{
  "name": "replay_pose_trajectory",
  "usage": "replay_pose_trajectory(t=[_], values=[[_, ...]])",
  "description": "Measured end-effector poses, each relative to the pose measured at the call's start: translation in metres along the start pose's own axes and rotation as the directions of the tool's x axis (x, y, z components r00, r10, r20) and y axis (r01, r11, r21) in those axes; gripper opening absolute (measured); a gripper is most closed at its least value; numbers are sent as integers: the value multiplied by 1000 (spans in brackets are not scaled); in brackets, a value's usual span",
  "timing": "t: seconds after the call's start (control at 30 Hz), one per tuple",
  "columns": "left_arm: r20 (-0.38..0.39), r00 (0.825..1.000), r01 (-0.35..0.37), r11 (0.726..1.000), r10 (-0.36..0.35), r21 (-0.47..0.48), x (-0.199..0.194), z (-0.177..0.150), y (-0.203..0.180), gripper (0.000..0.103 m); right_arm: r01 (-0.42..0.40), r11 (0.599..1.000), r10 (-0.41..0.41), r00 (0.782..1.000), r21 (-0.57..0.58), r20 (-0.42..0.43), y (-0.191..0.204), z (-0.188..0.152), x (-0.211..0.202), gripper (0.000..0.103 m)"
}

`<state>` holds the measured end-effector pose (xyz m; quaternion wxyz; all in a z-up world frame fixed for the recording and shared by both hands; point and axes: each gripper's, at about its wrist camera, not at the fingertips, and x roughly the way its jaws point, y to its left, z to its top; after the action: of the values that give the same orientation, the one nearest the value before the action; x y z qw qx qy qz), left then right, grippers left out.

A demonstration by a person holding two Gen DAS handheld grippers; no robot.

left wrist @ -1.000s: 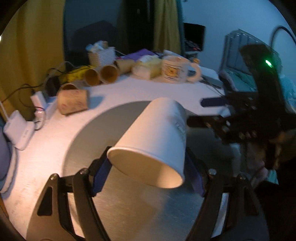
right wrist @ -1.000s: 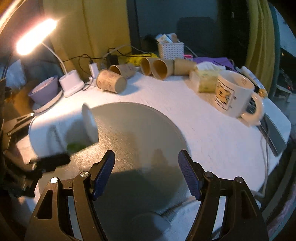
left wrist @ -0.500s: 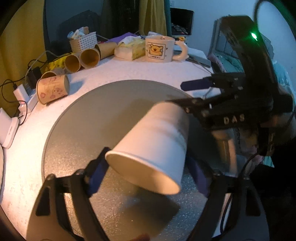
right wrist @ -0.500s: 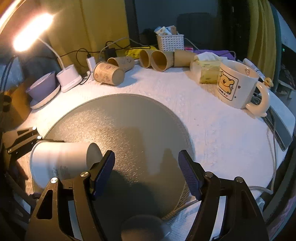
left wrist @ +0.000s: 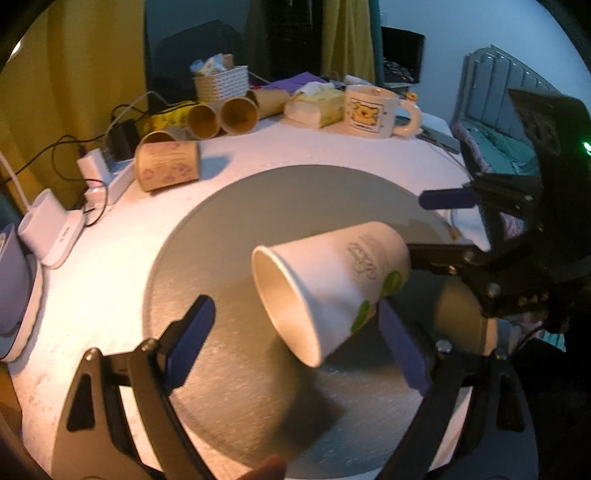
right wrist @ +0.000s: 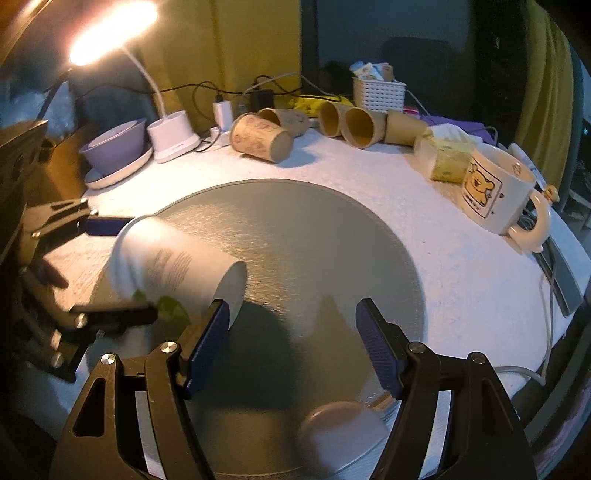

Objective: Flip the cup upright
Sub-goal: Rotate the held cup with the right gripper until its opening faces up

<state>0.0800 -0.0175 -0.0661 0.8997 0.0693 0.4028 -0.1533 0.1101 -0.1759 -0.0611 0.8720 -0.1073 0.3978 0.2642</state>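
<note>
A white paper cup with green print lies tilted on its side above the round grey mat, its mouth toward the left wrist camera. My left gripper is open; the cup sits against its right finger, clear of the left one. In the right wrist view the cup is at the left, its base toward my right gripper, which is open with the cup's base beside its left finger. The right gripper also shows in the left wrist view, open near the cup's base.
Brown paper cups lie on their sides at the back of the white table. A bear mug, tissue pack, white basket, chargers and cables ring the mat. A lamp and purple bowl stand left. An upturned cup base sits near.
My left gripper has opened and let go of the white cup. The cup has turned, its mouth now facing left, and lies lower near the mat beside the right gripper's fingers.
</note>
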Motion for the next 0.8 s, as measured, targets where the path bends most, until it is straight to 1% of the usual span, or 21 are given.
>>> replay_pose_trajectory(t=[0.1, 0.2, 0.33, 0.47, 0.6, 0.7, 0.8], values=[[-8, 999, -32, 999, 32, -32, -1, -2, 10, 90, -8, 1000, 8, 1000, -27, -5, 10, 1, -2, 74], [-12, 999, -54, 996, 53, -77, -2, -3, 20, 90, 15, 998, -15, 1000, -59, -1, 20, 2, -5, 74], [-17, 997, -77, 989, 76, -127, -2, -3, 32, 90, 4, 994, -3, 1000, -105, 11, 32, 7, -13, 74], [-30, 995, -104, 977, 100, -187, -1, -5, 45, 90, -16, 984, 17, 1000, -178, 4, 45, 19, -10, 74], [-21, 995, -101, 958, 99, -269, -3, -8, 61, 90, -66, 958, 66, 998, -280, -10, 62, 39, 1, 74], [-9, 994, -110, 942, 113, -318, -6, -10, 70, 90, -81, 933, 75, 997, -351, -30, 73, 53, 13, 74], [8, 992, -116, 927, 127, -356, -11, -10, 78, 90, -103, 910, 72, 993, -402, -92, 79, 64, 29, 74]])
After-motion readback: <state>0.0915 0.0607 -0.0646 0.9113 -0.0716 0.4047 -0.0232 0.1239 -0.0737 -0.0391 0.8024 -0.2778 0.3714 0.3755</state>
